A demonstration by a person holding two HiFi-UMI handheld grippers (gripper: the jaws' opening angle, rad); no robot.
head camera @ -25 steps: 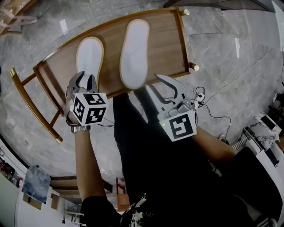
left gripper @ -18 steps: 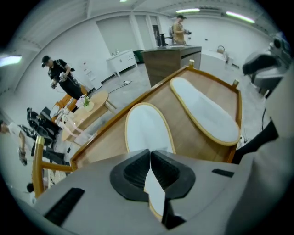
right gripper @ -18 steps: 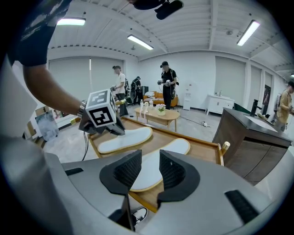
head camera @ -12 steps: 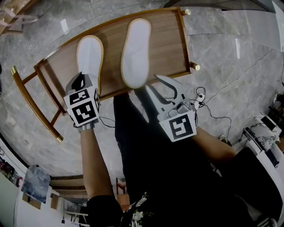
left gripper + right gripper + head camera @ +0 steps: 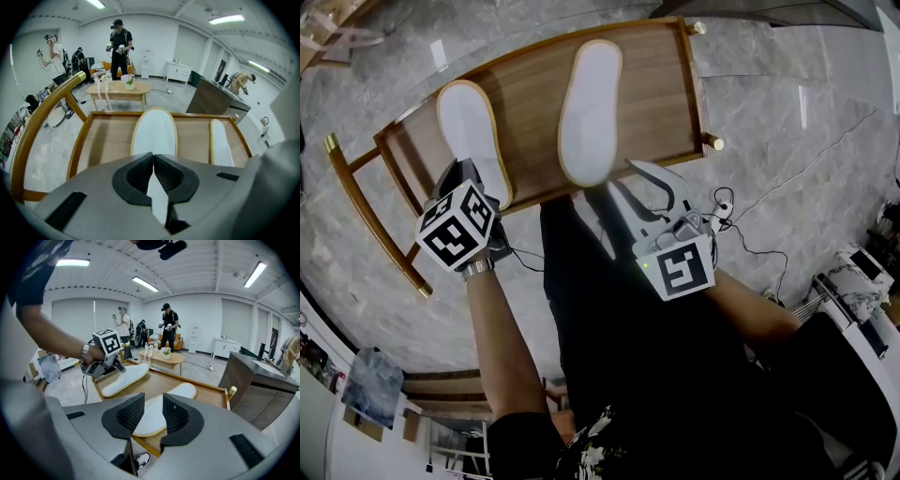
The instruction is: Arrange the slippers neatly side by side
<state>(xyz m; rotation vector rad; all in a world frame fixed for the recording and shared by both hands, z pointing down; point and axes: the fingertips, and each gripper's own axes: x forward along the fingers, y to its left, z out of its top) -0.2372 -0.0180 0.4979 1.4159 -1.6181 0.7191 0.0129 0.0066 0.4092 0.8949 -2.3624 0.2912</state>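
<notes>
1. The room was a large, bright hall with a grey marbled floor. Other people stood far off in the background.
2. The wooden counter, rimmed by a raised edge, carried both slippers.
3. The right slipper lay flat and untouched, toe pointing away from the person.
4. The left slipper had swung since a second earlier. Its toe leaned out to the left, so the pair splayed apart instead of lying parallel.
5. The left claw, open a second before, had closed on that slipper's heel and pinched its thin white edge. Aligning had probably only begun, and the slipper still needed turning back and bringing beside its mate.
6. The right claw hung half open near the right slipper's heel, gripping nothing.
</notes>
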